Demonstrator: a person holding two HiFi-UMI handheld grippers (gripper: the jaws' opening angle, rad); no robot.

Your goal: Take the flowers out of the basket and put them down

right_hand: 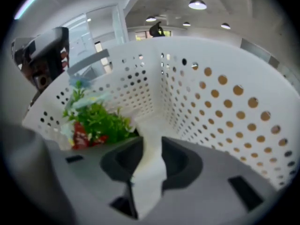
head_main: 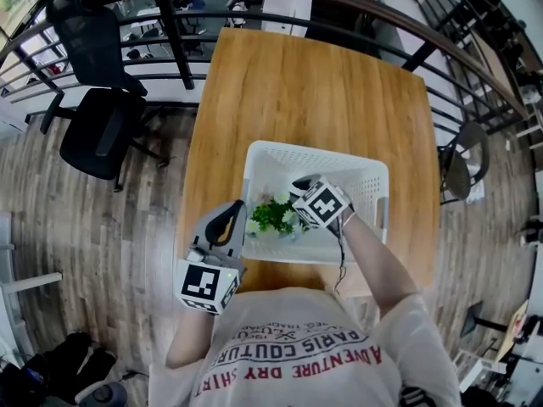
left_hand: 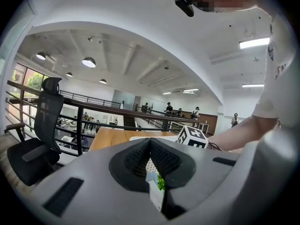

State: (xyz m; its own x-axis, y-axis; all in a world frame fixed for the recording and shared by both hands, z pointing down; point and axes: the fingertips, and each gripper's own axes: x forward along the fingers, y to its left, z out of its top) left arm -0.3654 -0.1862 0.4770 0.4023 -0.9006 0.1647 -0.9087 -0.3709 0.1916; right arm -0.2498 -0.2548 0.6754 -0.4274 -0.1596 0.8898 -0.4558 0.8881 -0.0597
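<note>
Counter: a bare wooden counter [head_main: 305, 100] fills the middle of the head view. Its open stretch lies toward the top of the frame, beyond the basket.
Chair: a black mesh office chair [head_main: 97, 125] stands at the upper left, off the counter and out of the way.
Basket: a white perforated plastic basket [head_main: 373, 185] sits at the lower middle of the frame, near the counter's closest edge.
Left gripper: the left gripper [head_main: 236, 214] is at the basket's lower-left corner. Its jaws look clenched on the thin white wall there, apparently steadying it.
Right gripper: the right gripper [right_hand: 149, 149] reaches inside the basket, jaws clenched on the bunch's white strip.
Flowers: the flowers [head_main: 273, 214], a bunch of green leaves with pale blossoms and some red, lie in the basket's lower-left part, close to the wall.
Stem: a white wrapped stem or strip [right_hand: 147, 172] runs from the jaws up and left to the leaves.
Key relation: the head lies left of the right jaws and below the rim, so the way out is probably straight up.
Obstruction: the near wall and the left gripper crowd that corner.
</note>
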